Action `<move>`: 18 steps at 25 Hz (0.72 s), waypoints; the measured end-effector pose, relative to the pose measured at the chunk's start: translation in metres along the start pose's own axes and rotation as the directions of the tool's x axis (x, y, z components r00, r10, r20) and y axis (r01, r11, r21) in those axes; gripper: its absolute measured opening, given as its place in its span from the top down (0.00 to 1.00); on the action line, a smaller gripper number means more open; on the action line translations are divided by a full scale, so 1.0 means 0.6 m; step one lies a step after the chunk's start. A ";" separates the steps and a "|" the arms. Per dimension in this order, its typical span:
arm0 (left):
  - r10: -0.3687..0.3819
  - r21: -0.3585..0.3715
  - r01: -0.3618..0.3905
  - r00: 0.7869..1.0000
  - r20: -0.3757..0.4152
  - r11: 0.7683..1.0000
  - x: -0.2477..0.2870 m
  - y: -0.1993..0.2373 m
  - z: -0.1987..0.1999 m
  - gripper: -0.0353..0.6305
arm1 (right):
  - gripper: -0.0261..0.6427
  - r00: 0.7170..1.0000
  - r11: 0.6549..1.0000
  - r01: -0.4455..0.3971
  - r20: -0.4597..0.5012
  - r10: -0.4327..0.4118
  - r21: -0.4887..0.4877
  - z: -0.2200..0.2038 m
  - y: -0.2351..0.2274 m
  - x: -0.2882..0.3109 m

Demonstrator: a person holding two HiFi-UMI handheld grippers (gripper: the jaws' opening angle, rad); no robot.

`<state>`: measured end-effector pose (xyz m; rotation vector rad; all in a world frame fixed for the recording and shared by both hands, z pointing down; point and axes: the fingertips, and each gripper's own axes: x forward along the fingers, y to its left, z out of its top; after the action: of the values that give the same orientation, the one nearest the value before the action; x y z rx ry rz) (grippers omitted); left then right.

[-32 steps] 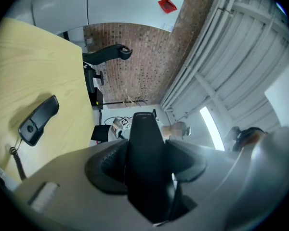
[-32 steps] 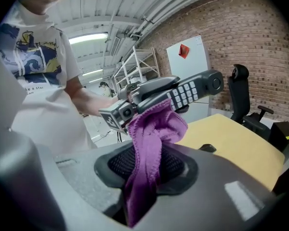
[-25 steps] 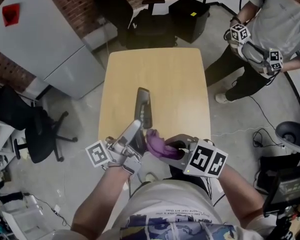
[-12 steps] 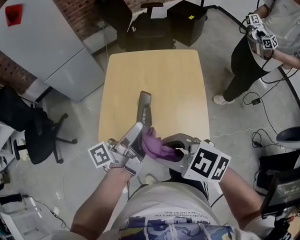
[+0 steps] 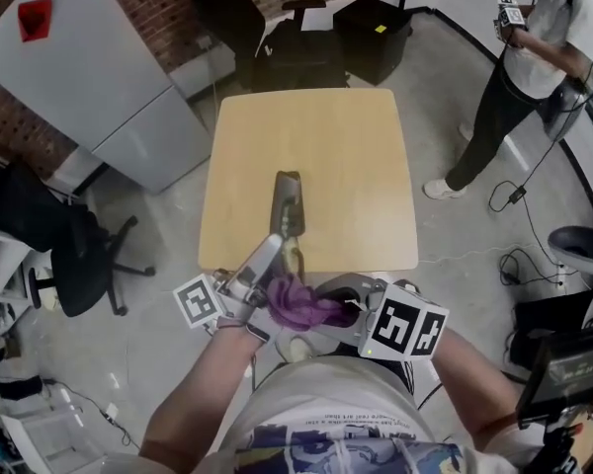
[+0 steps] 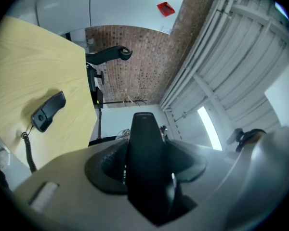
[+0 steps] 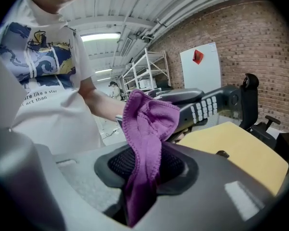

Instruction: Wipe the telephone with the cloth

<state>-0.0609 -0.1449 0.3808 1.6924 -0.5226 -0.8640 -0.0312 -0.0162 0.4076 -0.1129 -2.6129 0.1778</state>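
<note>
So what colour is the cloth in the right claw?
The cloth is purple, clearest in the right gripper view.

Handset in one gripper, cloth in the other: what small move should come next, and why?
Probably slide the right gripper along the handset toward its keypad end. The purple cloth pinched in it lies against the handset, which the left gripper holds off the table, and the keys look uncovered.

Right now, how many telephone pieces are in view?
2. The handset is clamped in the left gripper, at the near edge of the table. The base lies on the table. None seems hidden.
</note>
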 end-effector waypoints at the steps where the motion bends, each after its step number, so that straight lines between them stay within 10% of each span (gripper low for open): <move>1: -0.001 0.001 0.001 1.000 0.001 1.000 -0.006 -0.001 0.000 0.57 | 0.79 1.000 1.000 0.001 -0.006 -0.001 0.005 -0.006 0.000 0.003; 18: -0.013 -0.001 0.013 1.000 -0.009 1.000 -0.044 -0.015 -0.014 0.57 | 0.79 0.961 0.954 0.277 -0.008 -0.278 0.117 -0.007 -0.118 -0.035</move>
<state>-0.0718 -0.1178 0.3809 1.6995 -0.5053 -0.8651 -0.0143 -0.0880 0.4110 0.2954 -2.5852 0.2304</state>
